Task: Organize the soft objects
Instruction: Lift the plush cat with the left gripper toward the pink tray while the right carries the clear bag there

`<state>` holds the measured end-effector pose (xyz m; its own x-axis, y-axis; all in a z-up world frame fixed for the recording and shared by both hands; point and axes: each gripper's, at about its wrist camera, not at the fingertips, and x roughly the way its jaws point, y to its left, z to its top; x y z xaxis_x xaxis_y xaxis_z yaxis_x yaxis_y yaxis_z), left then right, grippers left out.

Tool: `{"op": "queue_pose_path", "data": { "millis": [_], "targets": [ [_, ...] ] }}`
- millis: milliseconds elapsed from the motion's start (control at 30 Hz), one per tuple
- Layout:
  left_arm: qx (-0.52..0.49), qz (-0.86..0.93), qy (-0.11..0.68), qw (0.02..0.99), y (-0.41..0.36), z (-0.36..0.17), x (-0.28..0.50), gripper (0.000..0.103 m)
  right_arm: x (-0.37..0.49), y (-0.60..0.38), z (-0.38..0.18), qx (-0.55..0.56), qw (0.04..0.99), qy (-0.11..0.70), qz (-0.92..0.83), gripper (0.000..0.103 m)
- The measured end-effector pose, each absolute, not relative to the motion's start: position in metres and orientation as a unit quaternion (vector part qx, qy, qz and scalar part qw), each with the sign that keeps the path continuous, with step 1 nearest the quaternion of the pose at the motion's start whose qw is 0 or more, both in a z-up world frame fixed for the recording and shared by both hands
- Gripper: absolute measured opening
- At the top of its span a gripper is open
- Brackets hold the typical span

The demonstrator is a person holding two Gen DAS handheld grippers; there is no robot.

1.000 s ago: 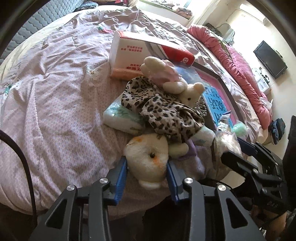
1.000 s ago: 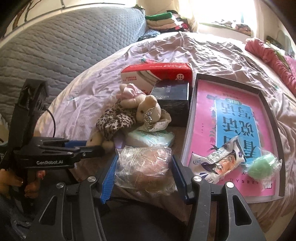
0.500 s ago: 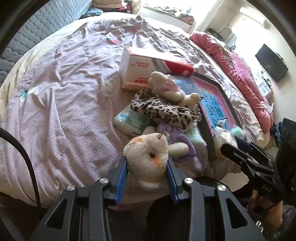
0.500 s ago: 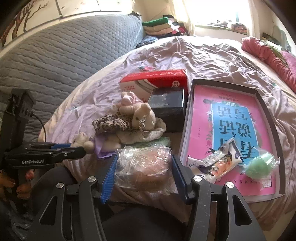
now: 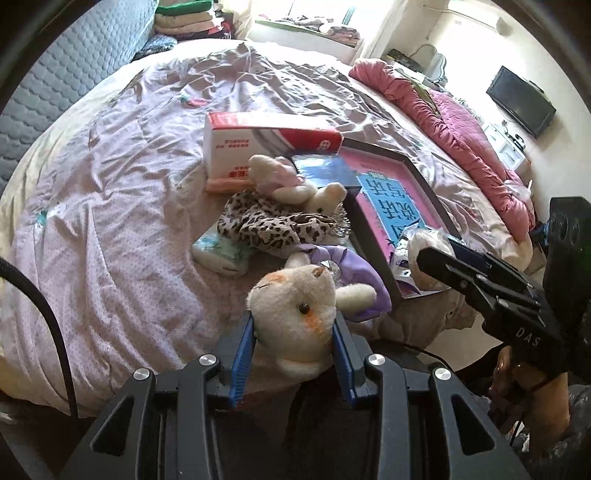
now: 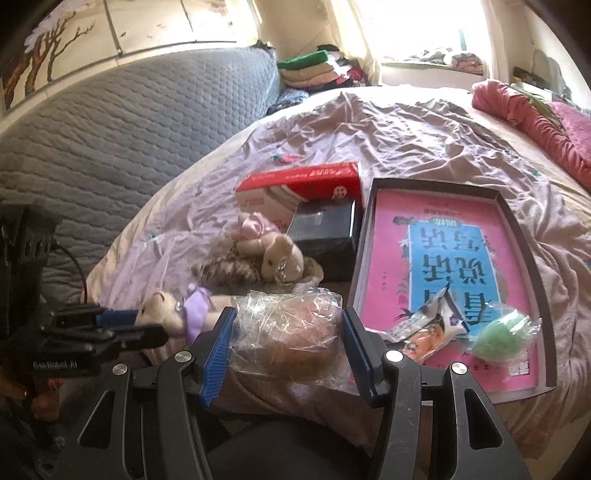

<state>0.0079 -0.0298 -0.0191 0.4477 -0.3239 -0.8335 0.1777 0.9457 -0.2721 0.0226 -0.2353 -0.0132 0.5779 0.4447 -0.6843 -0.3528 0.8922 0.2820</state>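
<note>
Bright daylight from window — blown-out glare there; fisheye bending, dark vignette at edges.

The left gripper body bears white lettering "GenRobot.AI". The right gripper body shows "DAS". Chinese print on the tray is upside down, unreadable.

Two plush toys are counted: one cream toy in a purple dress and one bunny with a pink bow. Two cartons are seen, one red-and-white box and one dark box. One shallow tray, one leopard-print cloth, one tissue pack and three plastic-wrapped items are counted on the bed.
</note>
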Motion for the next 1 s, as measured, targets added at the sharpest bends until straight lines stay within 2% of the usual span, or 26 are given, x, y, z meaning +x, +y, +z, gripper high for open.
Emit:
{"op": "queue_pose_path", "data": {
  "millis": [1000],
  "targets": [
    [-0.042, -0.176, 0.453, 0.873, -0.085, 0.03, 0.013, 0.04, 0.015, -0.283, 0.024, 0.09, 0.919, 0.339, 0.183, 0.058]
  ]
}}
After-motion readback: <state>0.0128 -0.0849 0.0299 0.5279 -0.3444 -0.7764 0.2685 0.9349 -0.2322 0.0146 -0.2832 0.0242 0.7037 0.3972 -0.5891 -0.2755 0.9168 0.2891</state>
